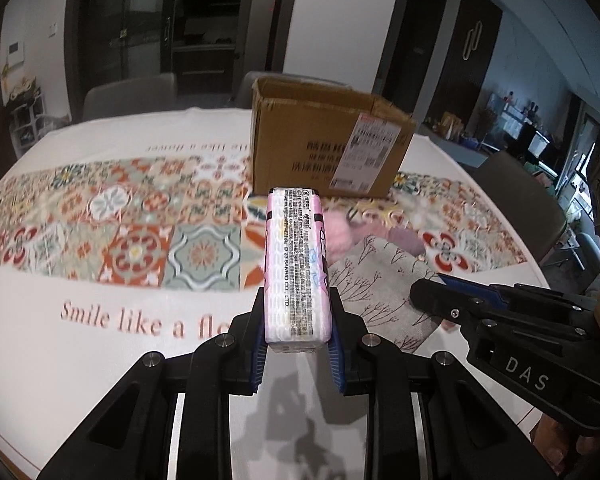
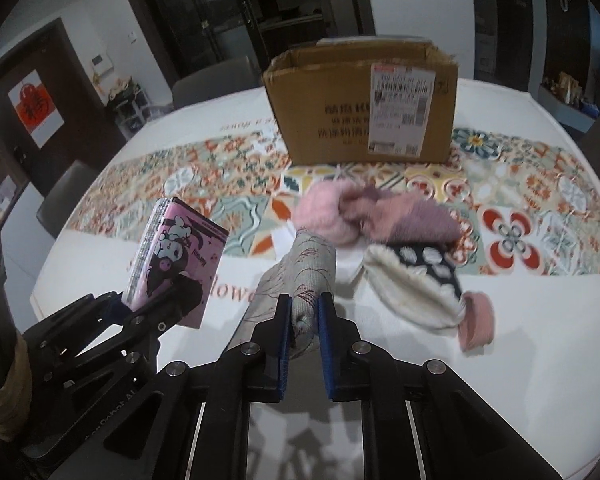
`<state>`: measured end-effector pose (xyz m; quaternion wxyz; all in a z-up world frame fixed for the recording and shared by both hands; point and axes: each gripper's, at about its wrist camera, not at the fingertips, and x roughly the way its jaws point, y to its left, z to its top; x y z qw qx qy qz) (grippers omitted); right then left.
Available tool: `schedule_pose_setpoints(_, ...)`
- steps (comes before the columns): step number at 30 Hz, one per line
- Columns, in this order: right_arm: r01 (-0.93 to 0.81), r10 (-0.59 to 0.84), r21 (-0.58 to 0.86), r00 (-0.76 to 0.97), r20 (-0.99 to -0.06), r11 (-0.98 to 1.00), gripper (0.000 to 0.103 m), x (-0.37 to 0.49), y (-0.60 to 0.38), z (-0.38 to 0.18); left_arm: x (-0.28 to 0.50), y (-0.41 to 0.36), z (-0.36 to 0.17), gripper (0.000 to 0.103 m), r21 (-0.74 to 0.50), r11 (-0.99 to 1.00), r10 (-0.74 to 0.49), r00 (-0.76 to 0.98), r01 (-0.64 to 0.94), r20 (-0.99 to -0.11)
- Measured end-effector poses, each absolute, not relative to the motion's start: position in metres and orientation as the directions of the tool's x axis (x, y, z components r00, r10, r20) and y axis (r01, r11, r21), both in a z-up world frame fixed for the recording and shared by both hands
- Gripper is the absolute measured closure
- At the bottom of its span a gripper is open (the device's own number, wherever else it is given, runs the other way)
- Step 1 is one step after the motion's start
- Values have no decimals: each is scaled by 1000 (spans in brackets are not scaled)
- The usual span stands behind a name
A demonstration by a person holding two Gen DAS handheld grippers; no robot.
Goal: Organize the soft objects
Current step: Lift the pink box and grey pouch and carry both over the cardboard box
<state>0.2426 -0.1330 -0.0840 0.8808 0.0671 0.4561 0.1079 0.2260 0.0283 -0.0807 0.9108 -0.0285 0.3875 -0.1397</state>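
Two grippers up over my table (image 1: 80, 344), which wears a white cloth with a patterned tile band and "Smile like a flower" lettering. Cardboard box (image 2: 364, 108) sits open-topped toward the far side on the tile band, shipping label on its front face. Nearer to me than the box, the soft pile: pink fuzzy item (image 2: 328, 212) touching a mauve knit piece (image 2: 416, 220), then a cream knit sock (image 2: 412, 288) with a black spotted section, pink cuff at its near end, lying on the white part of the cloth. Grey cloth with a twig print (image 2: 304, 280) is rolled up and I have it pinched in my right gripper (image 2: 303, 312), blue pads pressed into both sides of it, the roll standing up and away from the jaws. From the left wrist view the same cloth (image 1: 384, 276) spreads under that gripper (image 1: 452, 304), whose jaws I cannot read from there. My left gripper (image 1: 298, 320) is clamped on the pink tissue pack (image 1: 296, 264), held off the table, printed text side facing the camera; the right wrist view shows its cartoon face (image 2: 176, 264) tilted left of the cloth roll. Tissue pack lines up below the box front, well short of it.
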Motion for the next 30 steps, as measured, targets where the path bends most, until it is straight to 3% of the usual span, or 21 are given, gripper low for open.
schedule_pose_setpoints(17, -35, 124, 147, 744, -657, 989, 89, 262, -131, -18, 260, 33, -30, 77, -146, 939, -336, 735, 312, -589)
schedule_pose_setpoints(30, -77, 145, 147, 825, -546, 986, 89, 286, -151, 23, 280, 3, 14, 77, -66, 957, -277, 825, 282, -492)
